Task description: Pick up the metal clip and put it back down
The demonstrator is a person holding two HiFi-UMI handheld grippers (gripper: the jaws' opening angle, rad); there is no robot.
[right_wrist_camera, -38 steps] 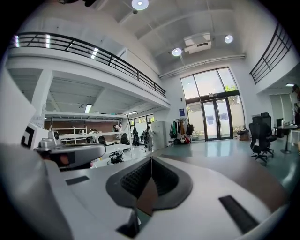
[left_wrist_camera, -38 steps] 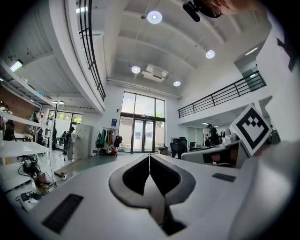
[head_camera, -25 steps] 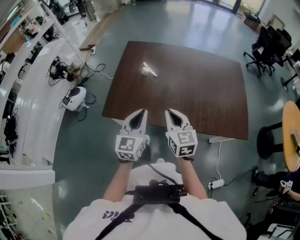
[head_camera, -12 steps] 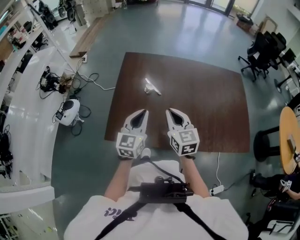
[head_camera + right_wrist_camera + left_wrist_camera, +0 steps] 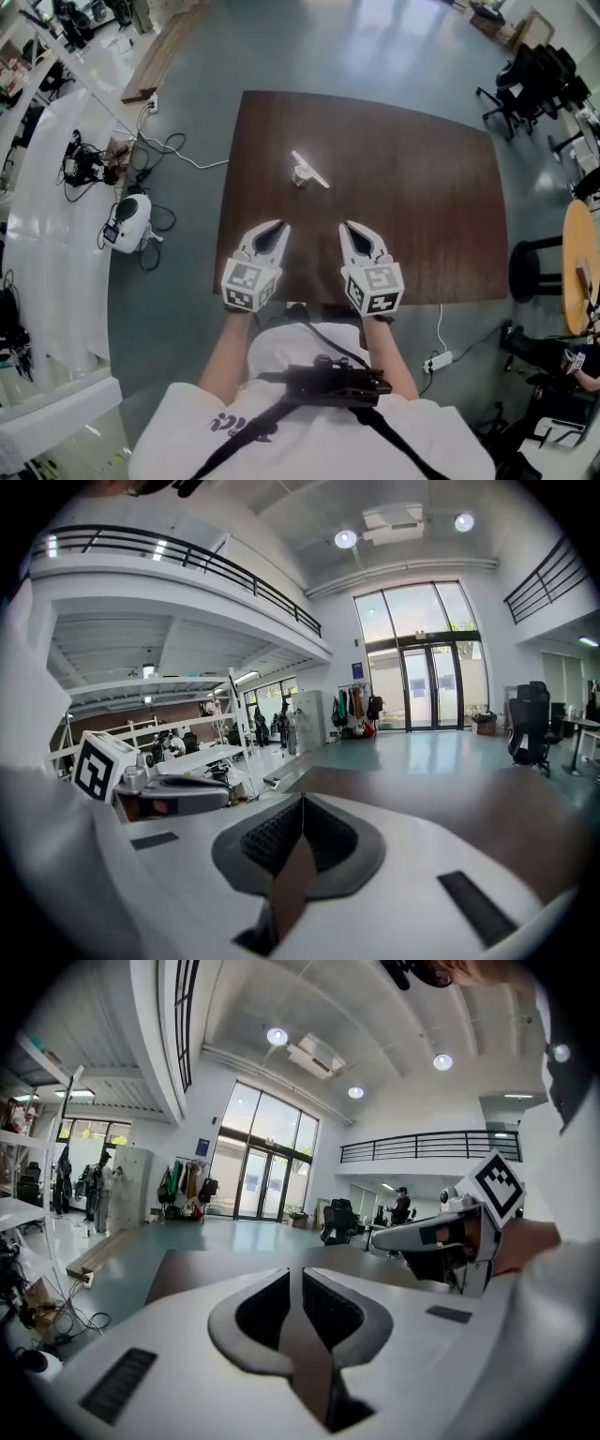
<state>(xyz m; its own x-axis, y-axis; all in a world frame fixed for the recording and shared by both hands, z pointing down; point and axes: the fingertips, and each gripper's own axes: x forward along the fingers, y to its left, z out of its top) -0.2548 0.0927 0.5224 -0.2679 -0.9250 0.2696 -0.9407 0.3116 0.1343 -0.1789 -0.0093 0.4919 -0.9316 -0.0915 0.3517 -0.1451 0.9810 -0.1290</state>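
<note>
Dark wood table [image 5: 422, 187] on a grey-green hall floor [image 5: 375, 47].
Small silvery metal clip [image 5: 307, 172] lies on it, left of centre; left gripper [image 5: 275, 228] and right gripper [image 5: 351, 229] hover at the near edge, both pinched together, empty.

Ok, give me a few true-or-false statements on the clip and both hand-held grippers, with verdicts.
1. The metal clip lies on the brown table, touched by nothing. True.
2. The left hand-held gripper holds the metal clip. False: its jaws are shut on nothing.
3. The right hand-held gripper has its jaws together. True.
4. The metal clip lies at the table's near edge. False: it lies farther out, beyond both grippers' tips.
</note>
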